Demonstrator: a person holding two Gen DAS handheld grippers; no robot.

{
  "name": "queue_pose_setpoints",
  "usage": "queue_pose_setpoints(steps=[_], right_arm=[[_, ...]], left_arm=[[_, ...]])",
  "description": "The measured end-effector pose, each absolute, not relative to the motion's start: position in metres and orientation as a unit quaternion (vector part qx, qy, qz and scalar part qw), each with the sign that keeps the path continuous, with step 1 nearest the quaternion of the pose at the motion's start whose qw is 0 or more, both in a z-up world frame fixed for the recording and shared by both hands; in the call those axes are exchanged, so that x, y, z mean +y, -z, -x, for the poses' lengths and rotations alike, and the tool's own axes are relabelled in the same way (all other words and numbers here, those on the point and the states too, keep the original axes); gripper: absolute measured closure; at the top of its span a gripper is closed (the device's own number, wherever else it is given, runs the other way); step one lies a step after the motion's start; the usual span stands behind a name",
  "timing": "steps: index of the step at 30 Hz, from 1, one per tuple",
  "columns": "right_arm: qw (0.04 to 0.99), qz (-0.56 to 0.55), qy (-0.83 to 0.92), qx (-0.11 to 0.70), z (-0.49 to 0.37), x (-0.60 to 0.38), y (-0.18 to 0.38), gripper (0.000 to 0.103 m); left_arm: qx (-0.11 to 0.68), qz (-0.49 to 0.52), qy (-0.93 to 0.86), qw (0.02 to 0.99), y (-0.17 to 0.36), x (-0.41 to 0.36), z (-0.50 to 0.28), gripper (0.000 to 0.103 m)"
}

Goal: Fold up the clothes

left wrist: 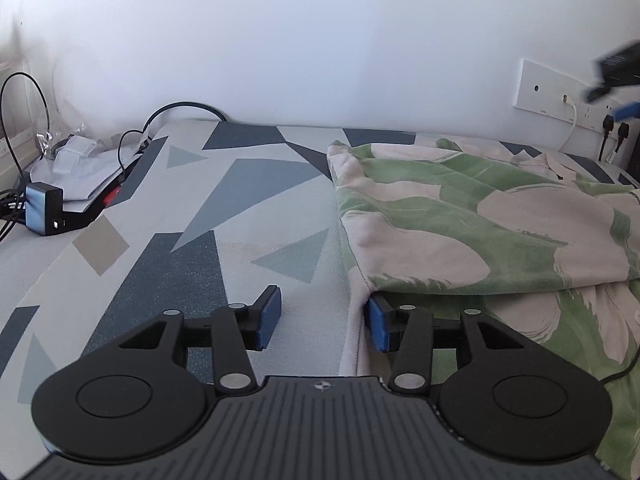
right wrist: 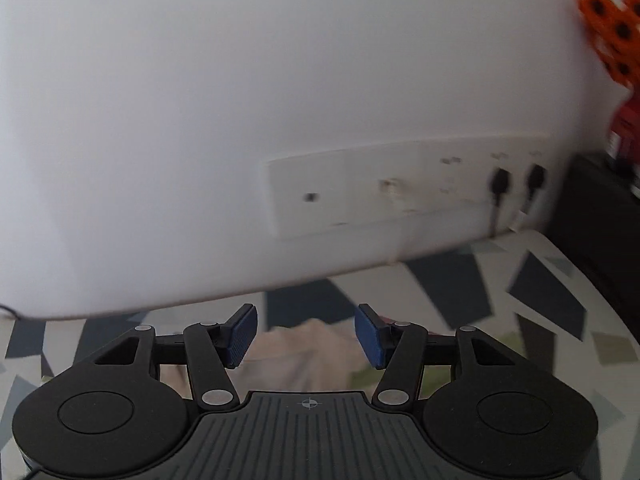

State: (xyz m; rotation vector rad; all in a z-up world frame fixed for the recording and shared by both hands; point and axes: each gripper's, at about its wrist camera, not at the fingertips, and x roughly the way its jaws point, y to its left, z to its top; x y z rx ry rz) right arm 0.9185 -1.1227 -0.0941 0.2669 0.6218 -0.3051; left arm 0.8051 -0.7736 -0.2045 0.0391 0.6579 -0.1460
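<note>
Lying on the right half of a bed, the shirt [left wrist: 480, 216], cream with big green leaves, has one part folded over another, the folded edge running along its left side. Under it, the bedsheet [left wrist: 224, 208] shows blue, grey and tan triangles on white.

Low at the shirt's near left corner sits the left gripper [left wrist: 324, 322]; its jaws stand apart with nothing pinched, the right pad tucked against the fold's hem, the left over bare sheet. In its own blurred view the right gripper [right wrist: 306, 336] is also parted and empty, held above a cream bit of the shirt [right wrist: 308, 356] and pointing at the white wall.

On that wall a socket panel [left wrist: 560, 92] carries two black plugs and a white cable. Far left, a small charger block [left wrist: 44, 208] with black cords lies beside crumpled plastic bags [left wrist: 80, 164]. Orange flowers [right wrist: 612, 28] show at the right gripper view's top right.
</note>
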Motion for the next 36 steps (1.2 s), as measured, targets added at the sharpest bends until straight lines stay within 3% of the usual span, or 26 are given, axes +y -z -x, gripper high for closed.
queue_pose_setpoints(steps=[8,17,20,25,26,28,32,36], right_arm=[[0.903,-0.192,0.164,0.346,-0.833,-1.225,0.139,0.054],[0.893,-0.219,0.075,0.385,-0.869,-1.213,0.179,0.055],[0.890,-0.243,0.068,0.381,-0.880,-1.216,0.181,0.071],[0.872,-0.271,0.055,0.404,-0.897,-1.222,0.188,0.071],[0.869,-0.268,0.055,0.411,-0.900,-1.221,0.190,0.074],[0.869,-0.266,0.058,0.412,-0.901,-1.221,0.192,0.091],[0.897,-0.267,0.080,0.343,-0.895,-1.227,0.180,0.094],[0.894,-0.254,0.092,0.358,-0.908,-1.229,0.188,0.093]], left_arm=[[0.322,-0.034,0.057,0.944,0.205,-0.778,-0.805,0.048],[0.307,-0.092,0.037,0.946,0.205,-0.795,-0.801,0.048],[0.305,-0.100,0.034,0.946,0.205,-0.797,-0.800,0.048],[0.302,-0.109,0.030,0.947,0.206,-0.801,-0.799,0.048],[0.302,-0.110,0.029,0.947,0.206,-0.801,-0.799,0.047],[0.301,-0.112,0.028,0.947,0.206,-0.801,-0.799,0.047],[0.300,-0.115,0.026,0.947,0.206,-0.801,-0.799,0.047],[0.299,-0.118,0.024,0.947,0.207,-0.802,-0.799,0.046]])
